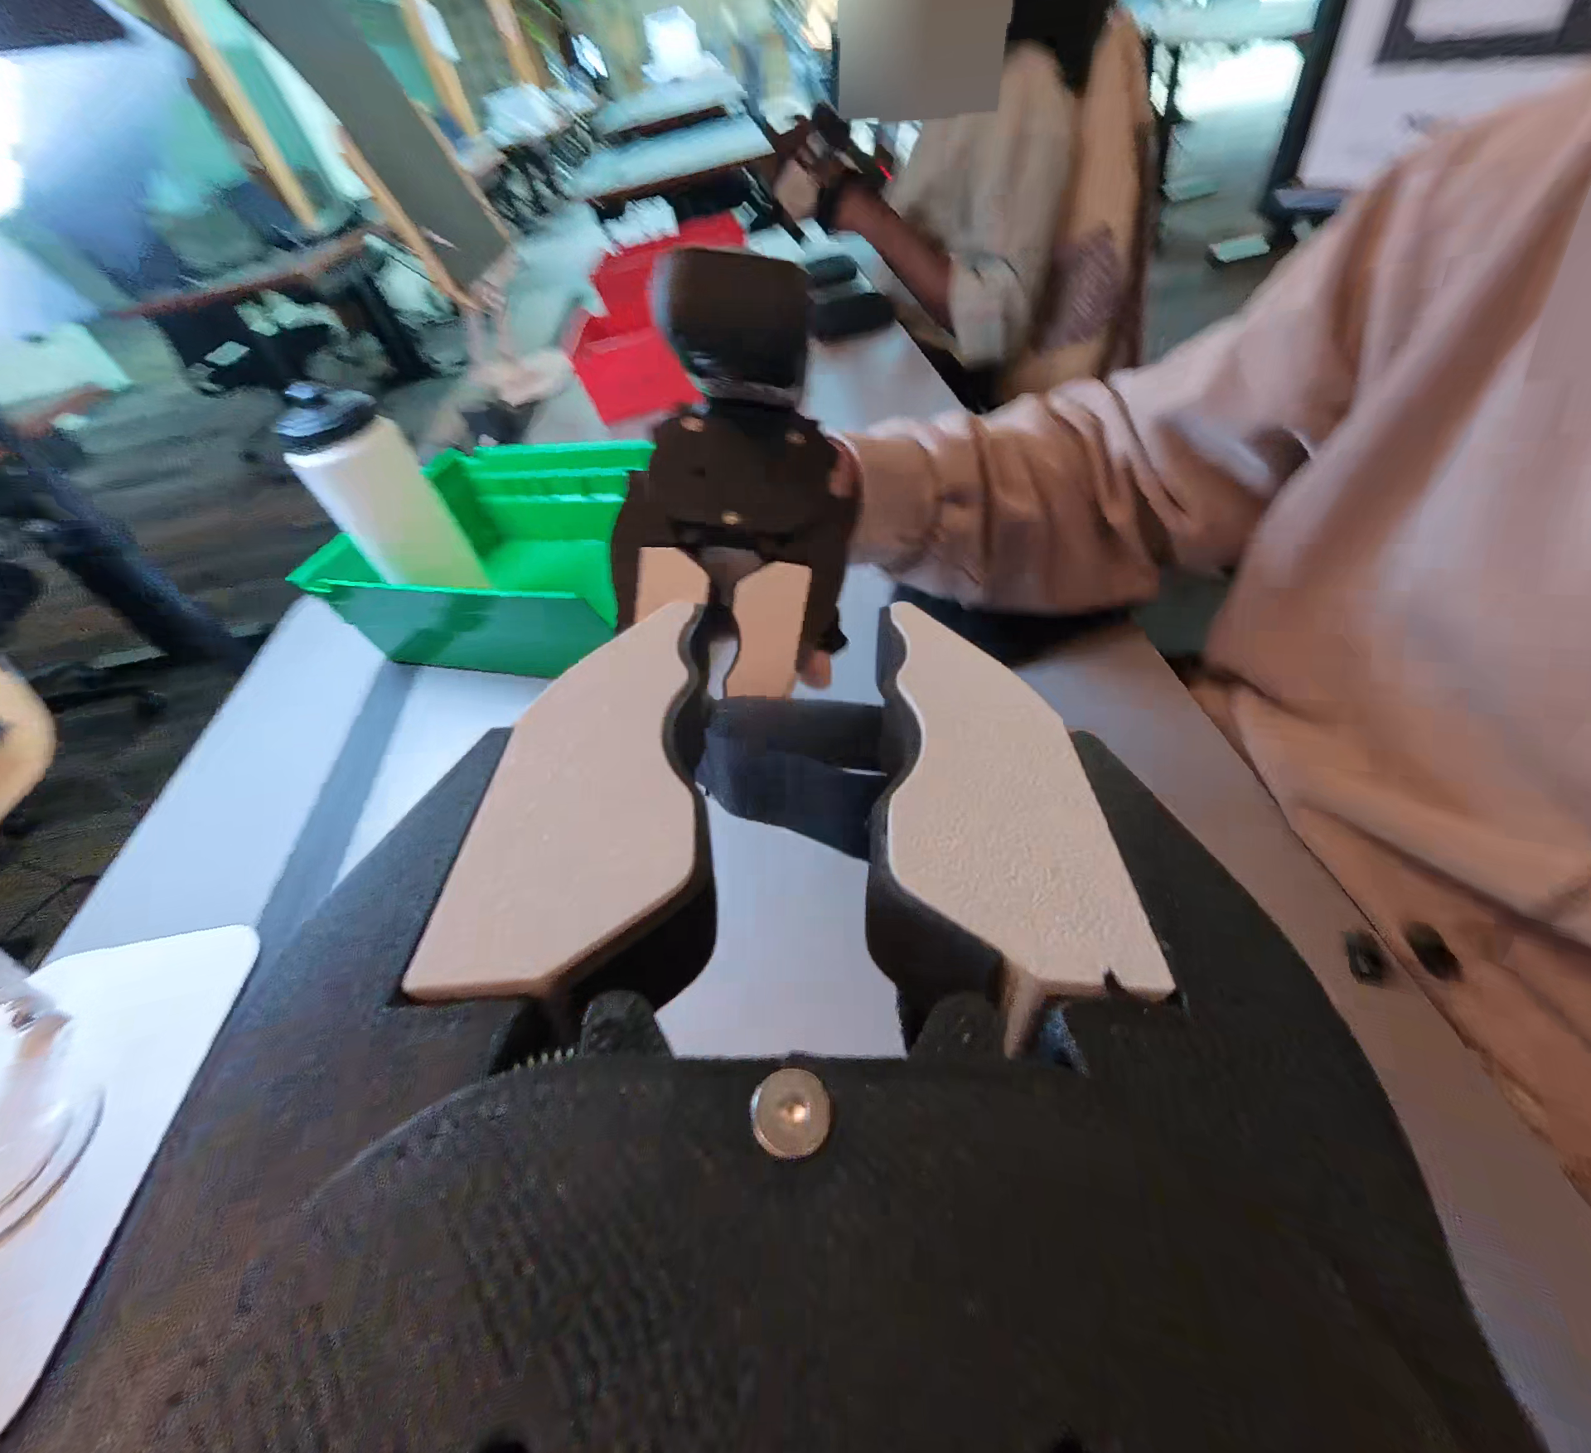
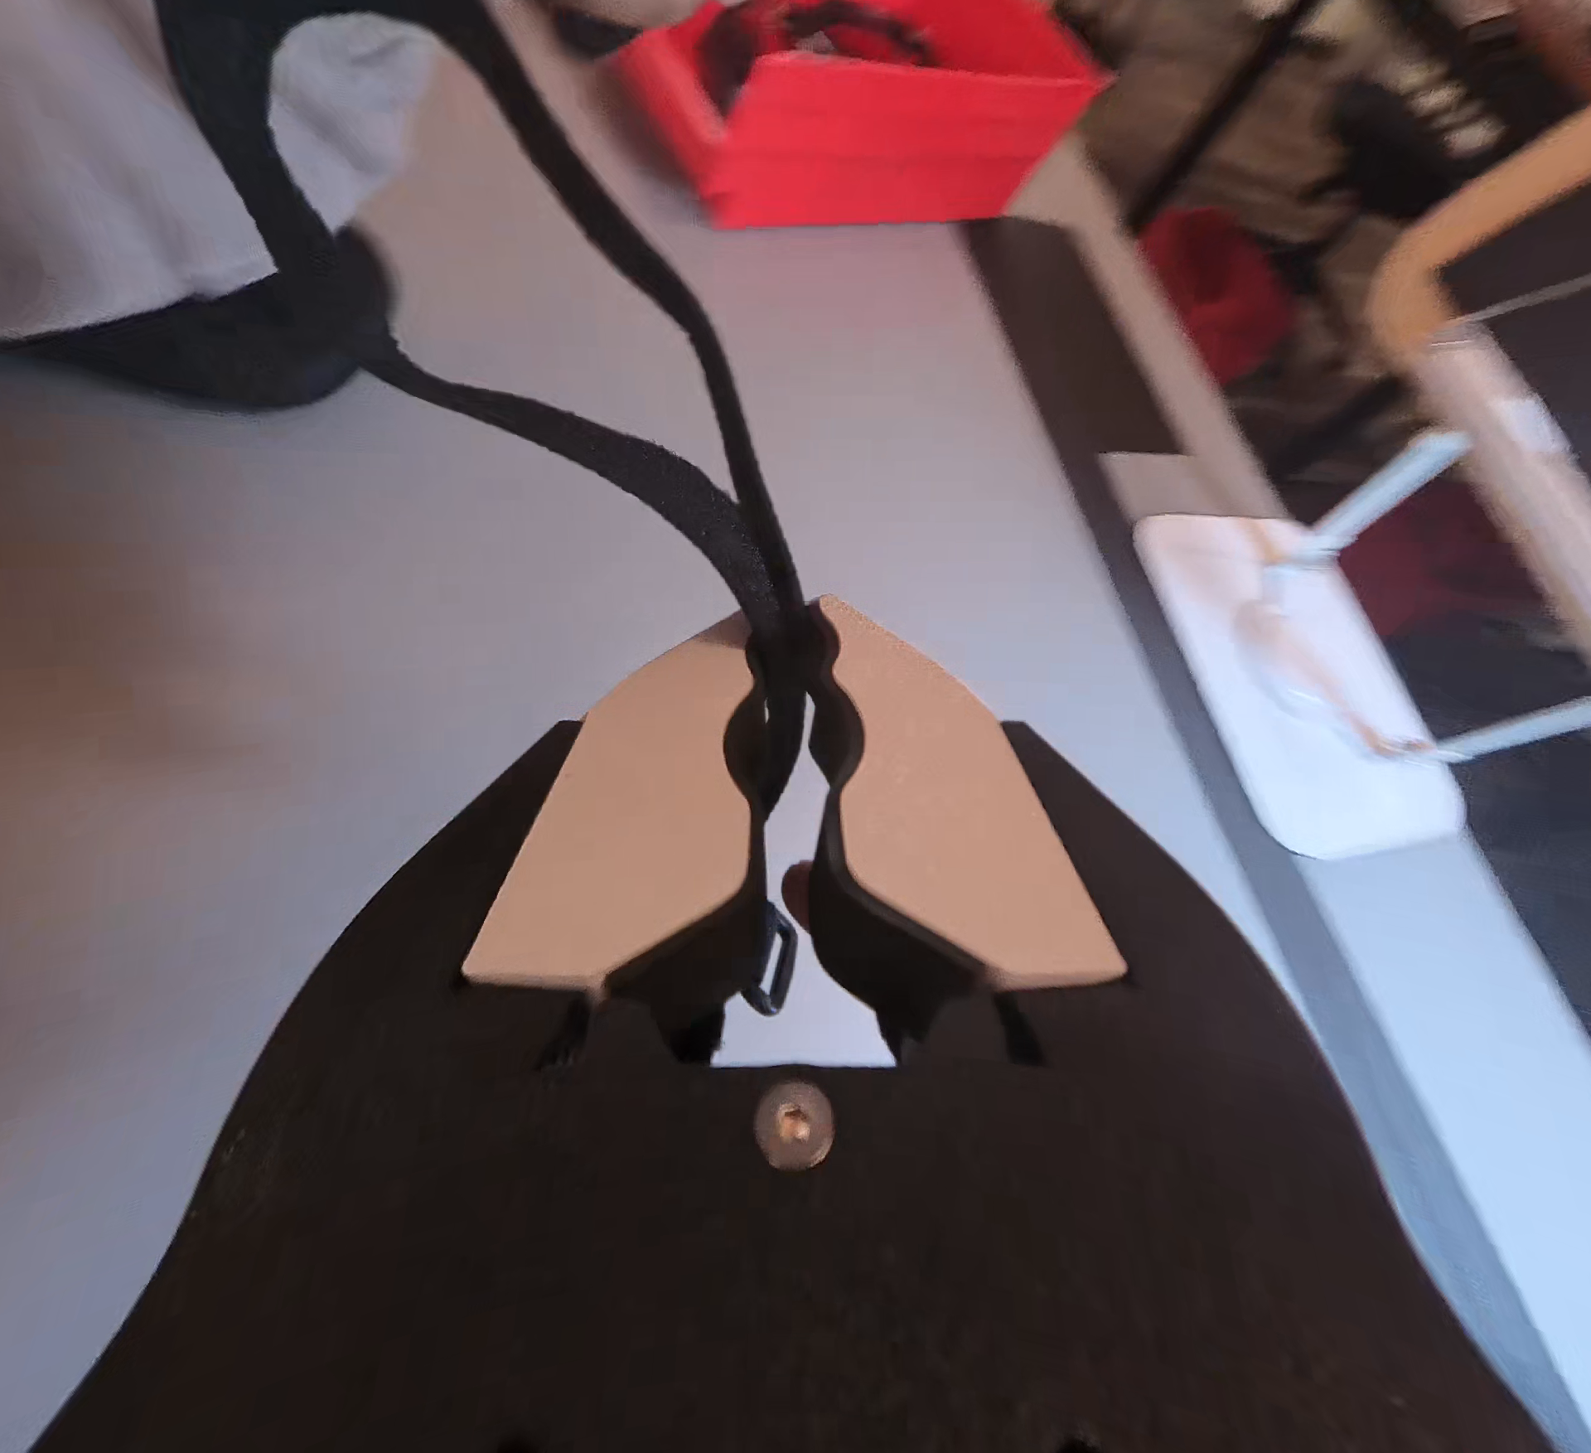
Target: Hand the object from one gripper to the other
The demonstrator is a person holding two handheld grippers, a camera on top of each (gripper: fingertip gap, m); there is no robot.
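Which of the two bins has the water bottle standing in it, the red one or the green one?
The green bin: the white water bottle leans inside it. The red bin sits farther back.

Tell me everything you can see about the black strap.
The black strap is a flat, fuzzy fabric band folded into a loop. The right gripper is shut on both its strands; a small black buckle shows behind the fingers. The loop arches away above the grey table. In the left wrist view it lies between the open left gripper fingers.

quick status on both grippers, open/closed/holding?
Left gripper: open, black strap lies between its fingers, not clamped.
Right gripper: closed on the black strap.
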